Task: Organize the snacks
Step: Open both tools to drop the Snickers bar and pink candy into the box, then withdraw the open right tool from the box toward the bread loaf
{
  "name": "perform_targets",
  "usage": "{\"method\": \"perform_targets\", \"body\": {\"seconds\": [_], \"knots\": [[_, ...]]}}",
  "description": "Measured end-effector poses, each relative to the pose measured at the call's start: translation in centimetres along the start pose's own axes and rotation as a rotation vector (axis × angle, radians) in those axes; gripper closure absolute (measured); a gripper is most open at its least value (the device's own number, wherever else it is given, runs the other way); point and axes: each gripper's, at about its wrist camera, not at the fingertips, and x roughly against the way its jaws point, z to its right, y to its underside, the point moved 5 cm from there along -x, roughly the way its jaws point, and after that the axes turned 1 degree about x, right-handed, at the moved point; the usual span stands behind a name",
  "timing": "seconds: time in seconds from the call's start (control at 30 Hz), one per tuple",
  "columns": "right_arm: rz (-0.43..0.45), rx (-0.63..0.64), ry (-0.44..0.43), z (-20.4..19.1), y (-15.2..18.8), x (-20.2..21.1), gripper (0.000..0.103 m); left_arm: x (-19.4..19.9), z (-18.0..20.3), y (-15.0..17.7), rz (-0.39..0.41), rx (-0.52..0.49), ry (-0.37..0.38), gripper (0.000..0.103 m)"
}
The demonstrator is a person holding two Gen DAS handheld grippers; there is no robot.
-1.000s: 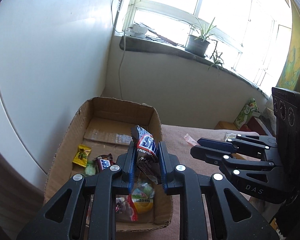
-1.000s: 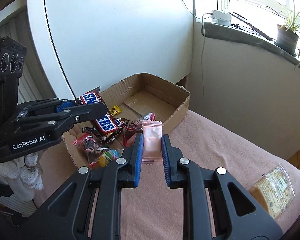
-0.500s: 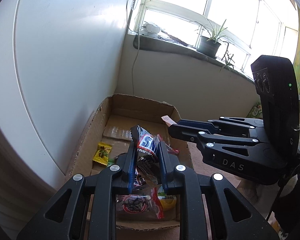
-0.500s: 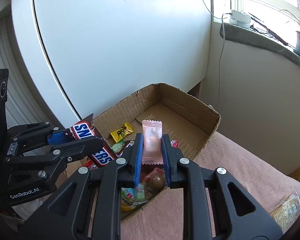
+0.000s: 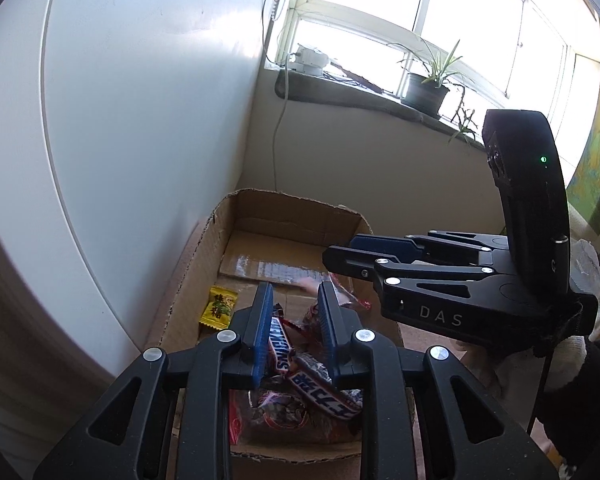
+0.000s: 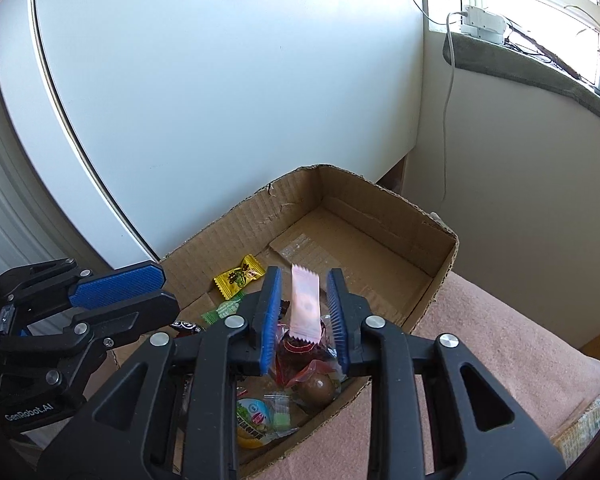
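A cardboard box (image 5: 284,208) (image 6: 380,196) holds several snacks. My left gripper (image 5: 294,292) is open over its near end; a Snickers bar (image 5: 312,384) lies loose below it on the snack pile. My right gripper (image 6: 304,276) is open above the box; a pink wrapper (image 6: 305,304) hangs free between its fingers, touching neither pad. A yellow candy (image 5: 218,306) (image 6: 240,276) lies on the box floor. The right gripper shows in the left view (image 5: 340,252), the left gripper in the right view (image 6: 140,292).
The box stands on a pink-brown cloth (image 6: 500,332) against a white cabinet (image 6: 220,80). A snack packet (image 6: 580,428) lies on the cloth at right. A window sill with a potted plant (image 5: 428,88) is behind.
Both grippers have opened. The Snickers bar has dropped from the left gripper into the box. The pink wrapper has come loose from the right gripper and is falling.
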Motion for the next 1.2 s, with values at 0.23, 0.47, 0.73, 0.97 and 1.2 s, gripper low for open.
{"method": "perform_targets", "body": {"seconds": [0.23,0.47,0.73,0.97,1.2], "knots": [[0.044,-0.017,0.032,0.3,-0.2,1.7,0.024,0.3,-0.2,0.1,0.002,0.013,-0.025,0.042],[0.063,-0.029,0.071,1.0,-0.1,3.4,0.012,0.6,0.4,0.2,0.006,-0.005,-0.045,0.032],[0.083,-0.061,0.106,2.9,0.9,5.9,0.012,0.6,1.7,0.1,0.009,-0.024,-0.055,0.024],[0.108,-0.111,0.140,5.5,2.4,9.0,0.012,0.4,3.7,0.4,0.003,-0.055,-0.056,0.024],[0.116,-0.167,0.178,7.8,4.7,12.1,0.012,0.1,5.3,0.9,-0.005,-0.065,-0.041,0.024]]}}
